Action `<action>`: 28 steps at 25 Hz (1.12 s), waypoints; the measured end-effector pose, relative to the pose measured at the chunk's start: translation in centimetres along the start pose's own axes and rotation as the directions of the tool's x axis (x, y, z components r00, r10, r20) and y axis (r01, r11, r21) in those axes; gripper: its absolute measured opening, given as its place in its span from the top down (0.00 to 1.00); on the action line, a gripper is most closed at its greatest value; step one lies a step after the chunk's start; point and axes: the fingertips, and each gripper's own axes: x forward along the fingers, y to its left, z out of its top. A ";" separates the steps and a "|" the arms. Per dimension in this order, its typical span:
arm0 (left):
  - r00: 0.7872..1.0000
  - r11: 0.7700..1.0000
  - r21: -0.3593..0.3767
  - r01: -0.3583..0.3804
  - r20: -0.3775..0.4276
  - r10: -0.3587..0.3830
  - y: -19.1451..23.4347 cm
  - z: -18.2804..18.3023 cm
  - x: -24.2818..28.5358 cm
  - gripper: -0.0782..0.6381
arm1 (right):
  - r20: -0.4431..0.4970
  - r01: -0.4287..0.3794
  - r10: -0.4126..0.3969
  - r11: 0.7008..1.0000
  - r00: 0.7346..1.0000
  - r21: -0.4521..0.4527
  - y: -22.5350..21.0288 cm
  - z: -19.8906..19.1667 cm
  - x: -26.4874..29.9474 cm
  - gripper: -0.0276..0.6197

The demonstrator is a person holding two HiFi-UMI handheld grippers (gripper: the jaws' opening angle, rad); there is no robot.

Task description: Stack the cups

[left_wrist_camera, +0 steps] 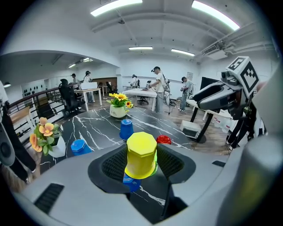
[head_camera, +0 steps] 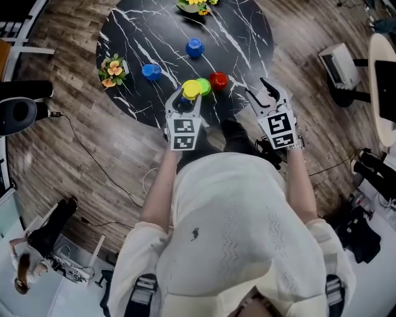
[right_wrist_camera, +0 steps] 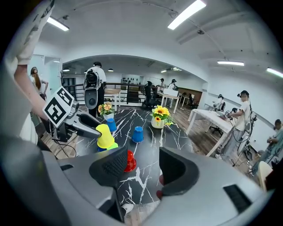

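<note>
Both forearms stretched forward, both claws pitched downward. Left claw point(head_camera: 185, 98) — jaws wide, pads pressing sides of yellow cup point(head_camera: 190, 88). Right claw point(head_camera: 256, 88) — jaws apart, nothing between them.

Standing on a plank floor point(head_camera: 74, 142): a round black marble table point(head_camera: 247, 37). Carrying a pot of orange flowers point(head_camera: 112, 70) at its left edge and a pot of yellow flowers point(head_camera: 197, 5) at the far edge. Also bearing upturned cups: a far blue cup point(head_camera: 194, 47), a left blue cup point(head_camera: 151, 72), and, sitting near the front edge, a red cup point(head_camera: 218, 80) just beside a green cup point(head_camera: 205, 86), a third blue cup point(left_wrist_camera: 131, 182) close by.
</note>
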 end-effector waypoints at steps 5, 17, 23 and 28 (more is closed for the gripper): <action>1.000 1.000 -0.015 -0.014 0.009 0.014 -0.1 0.1 -0.1 0.57 | 0.000 0.001 -0.001 1.000 1.000 -0.002 -0.1 -0.2 -0.3 0.60; 0.999 0.998 -0.060 -0.012 0.047 0.015 0.1 0.3 -0.9 0.55 | 0.009 -0.022 0.022 0.999 1.000 -0.024 -0.2 0.2 0.6 0.60; 0.993 0.995 -0.090 -0.038 0.105 0.047 0.9 1.3 -2.2 0.55 | 0.015 -0.053 0.054 0.997 0.998 -0.052 0.2 1.1 1.9 0.60; 0.976 0.983 -0.150 -0.105 0.175 0.131 3.0 3.5 -3.9 0.59 | 0.021 -0.091 0.093 0.992 0.995 -0.086 0.5 2.2 3.4 0.60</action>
